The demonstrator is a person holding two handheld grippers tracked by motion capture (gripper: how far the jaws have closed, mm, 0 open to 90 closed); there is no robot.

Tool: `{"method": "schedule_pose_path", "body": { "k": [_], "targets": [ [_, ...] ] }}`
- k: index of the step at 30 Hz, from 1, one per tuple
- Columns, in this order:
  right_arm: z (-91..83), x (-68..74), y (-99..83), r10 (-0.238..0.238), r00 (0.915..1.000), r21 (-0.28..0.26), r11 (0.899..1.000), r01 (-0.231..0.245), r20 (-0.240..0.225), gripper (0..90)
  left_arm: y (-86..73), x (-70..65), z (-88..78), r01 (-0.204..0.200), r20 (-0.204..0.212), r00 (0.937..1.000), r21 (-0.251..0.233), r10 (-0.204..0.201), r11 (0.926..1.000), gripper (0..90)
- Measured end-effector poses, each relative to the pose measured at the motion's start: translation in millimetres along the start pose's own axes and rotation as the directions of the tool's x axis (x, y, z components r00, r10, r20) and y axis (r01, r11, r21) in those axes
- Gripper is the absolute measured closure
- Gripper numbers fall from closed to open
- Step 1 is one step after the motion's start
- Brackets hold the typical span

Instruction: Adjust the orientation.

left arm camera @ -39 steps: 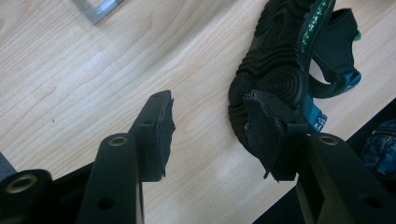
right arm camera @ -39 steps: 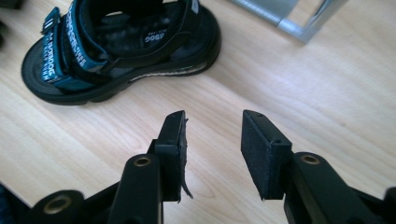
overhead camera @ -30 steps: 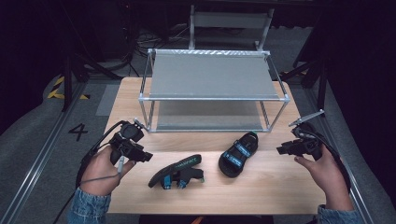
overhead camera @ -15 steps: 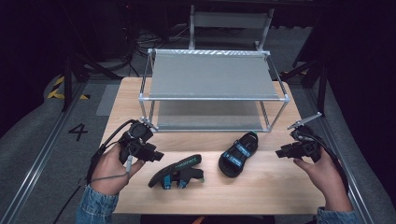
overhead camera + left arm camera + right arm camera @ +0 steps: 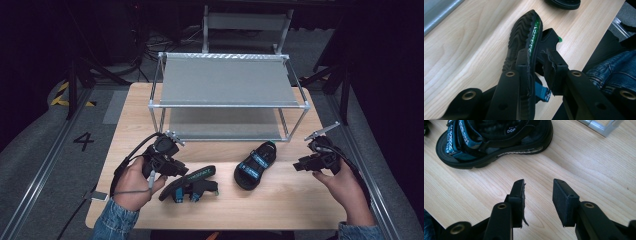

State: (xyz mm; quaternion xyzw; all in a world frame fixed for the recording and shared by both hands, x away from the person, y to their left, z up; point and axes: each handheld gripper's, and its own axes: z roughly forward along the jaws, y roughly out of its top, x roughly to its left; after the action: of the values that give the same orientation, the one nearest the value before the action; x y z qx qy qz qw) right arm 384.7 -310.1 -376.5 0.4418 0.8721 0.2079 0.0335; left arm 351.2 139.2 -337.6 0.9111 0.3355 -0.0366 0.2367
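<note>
Sandals, two of them, on the wooden table (image 5: pixel 130 120) in front of the metal rack (image 5: pixel 225 85). Over at eight o'clock, the left gripper (image 5: pixel 535 68) has its jaws astride the edge of the tipped sandal (image 5: pixel 190 182), sole (image 5: pixel 520 37) on one side, straps on the other, not yet pinched tight. Risk: a thin hold on that rim could let it twist or slip out on lifting. Centre, the upright sandal (image 5: pixel 255 162) sits free. At four o'clock, the right gripper (image 5: pixel 537 197) hovers parted, empty, just short of it, and could nudge it away.
</note>
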Motion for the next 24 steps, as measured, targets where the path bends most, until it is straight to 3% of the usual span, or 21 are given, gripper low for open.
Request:
{"method": "schedule_pose_path", "body": {
  "k": [9, 13, 24],
  "targets": [
    [5.5, 4.1, 2.7, -0.020, 0.9998, 0.017, 1.000, 0.020, 0.001, 63.3, 5.0, -3.8, 15.3, -0.005, 0.015, 0.9999, 0.018, 0.005, 0.9998, 80.5],
    [7.1, 8.3, 4.9, -0.037, 0.9993, 0.007, 0.999, 0.037, -0.006, 64.9, 5.8, -0.4, 23.7, 0.014, 0.033, 0.9993, 0.030, -0.015, 0.9995, 83.7],
    [11.6, 14.6, 8.1, -0.072, 0.9974, 0.004, 0.997, 0.072, -0.001, 66.6, 7.7, 2.3, 40.0, 0.032, 0.024, 0.9991, 0.078, -0.034, 0.9964, 89.5]
  ]
}}
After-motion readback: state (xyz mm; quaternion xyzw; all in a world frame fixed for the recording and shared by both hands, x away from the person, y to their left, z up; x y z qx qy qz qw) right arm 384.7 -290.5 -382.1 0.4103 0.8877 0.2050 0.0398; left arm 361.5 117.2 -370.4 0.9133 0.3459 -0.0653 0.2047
